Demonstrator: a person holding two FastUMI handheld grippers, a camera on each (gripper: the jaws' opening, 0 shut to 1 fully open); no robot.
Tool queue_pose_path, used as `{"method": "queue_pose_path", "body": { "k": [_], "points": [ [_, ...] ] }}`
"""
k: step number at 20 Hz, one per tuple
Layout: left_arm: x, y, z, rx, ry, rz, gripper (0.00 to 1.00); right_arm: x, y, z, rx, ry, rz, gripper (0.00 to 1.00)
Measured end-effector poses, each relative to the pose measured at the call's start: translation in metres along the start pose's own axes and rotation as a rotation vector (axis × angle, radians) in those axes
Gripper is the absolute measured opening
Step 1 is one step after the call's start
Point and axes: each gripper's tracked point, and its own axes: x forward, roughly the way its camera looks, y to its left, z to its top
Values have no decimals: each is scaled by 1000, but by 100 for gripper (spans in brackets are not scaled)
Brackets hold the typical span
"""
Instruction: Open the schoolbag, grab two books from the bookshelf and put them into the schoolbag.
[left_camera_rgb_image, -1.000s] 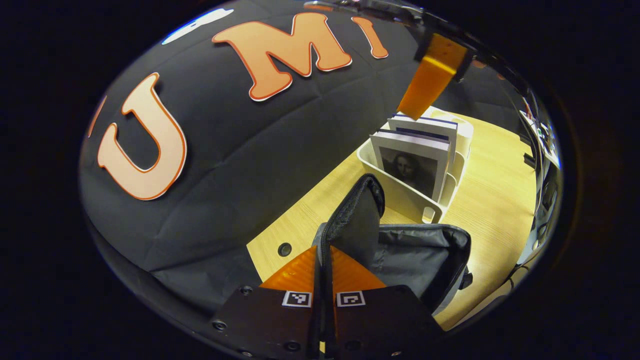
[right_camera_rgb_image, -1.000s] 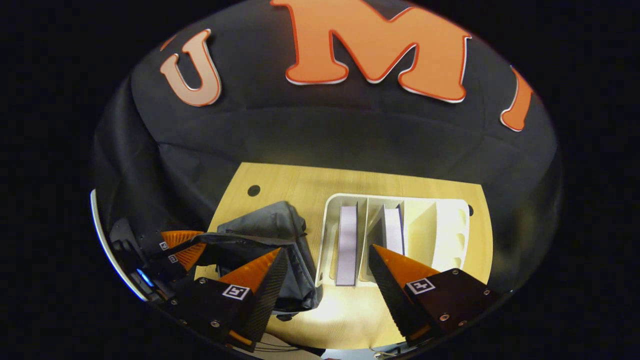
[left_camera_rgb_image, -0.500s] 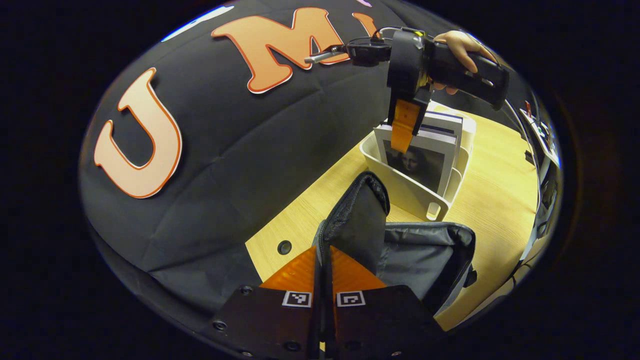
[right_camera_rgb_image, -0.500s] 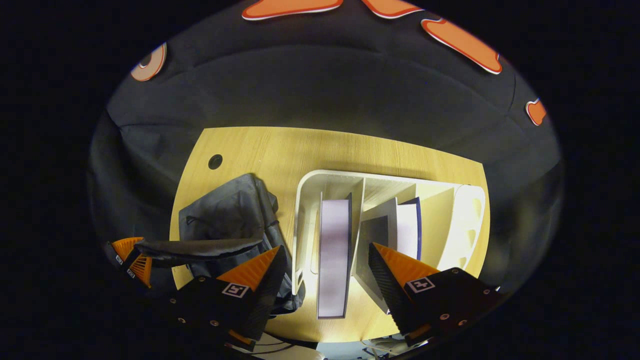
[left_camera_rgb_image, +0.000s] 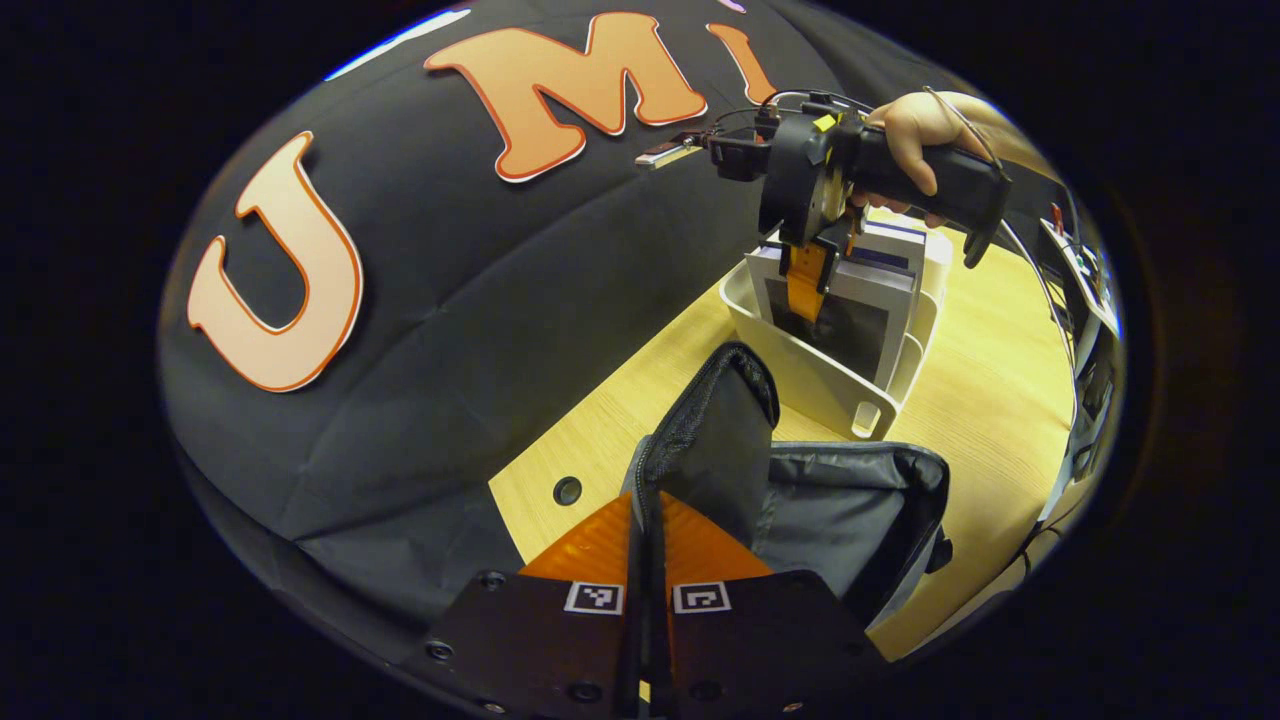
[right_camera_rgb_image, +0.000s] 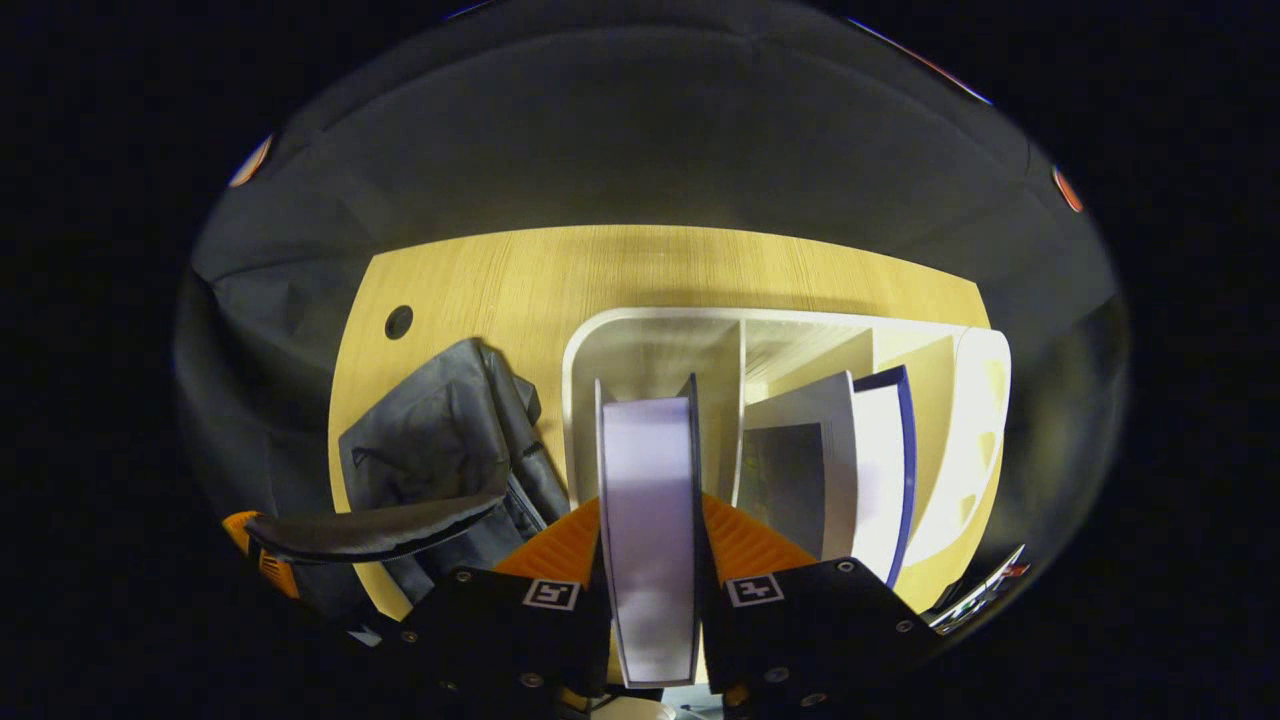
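Left gripper (left_camera_rgb_image: 647, 520) clamped together on the raised flap of the grey fabric schoolbag (left_camera_rgb_image: 850, 510), holding it open on the pale wooden table (left_camera_rgb_image: 990, 400). Beyond, right gripper (right_camera_rgb_image: 652, 530) closed on the upright white-paged book (right_camera_rgb_image: 648, 520) in the white plastic bookshelf (right_camera_rgb_image: 650, 345). Second, blue-covered book (right_camera_rgb_image: 880, 450) leaning one compartment over.

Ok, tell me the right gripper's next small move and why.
Probably lift straight up: the right gripper is shut on the first book, which stands in the white bookshelf, while the left gripper holds the schoolbag flap open.
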Motion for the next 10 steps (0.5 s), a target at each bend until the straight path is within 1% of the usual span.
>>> {"method": "queue_pose_path", "body": {
  "k": [1, 2, 5, 10],
  "points": [
    [0, -1, 0, -1, 0, 0, 4, -4, -1, 2, 4, -10, -1, 29],
    [-1, -1, -1, -2, 3, 0, 4, -12, -3, 3, 11, -24, 1, 37],
    [-3, -2, -1, -7, 1, -1, 4, -47, -3, 9, 20, -77, 27, 37],
    [-5, -4, -1, -7, -1, -8, 4, -123, -13, 19, 28, -213, 31, 36]
  ]
}}
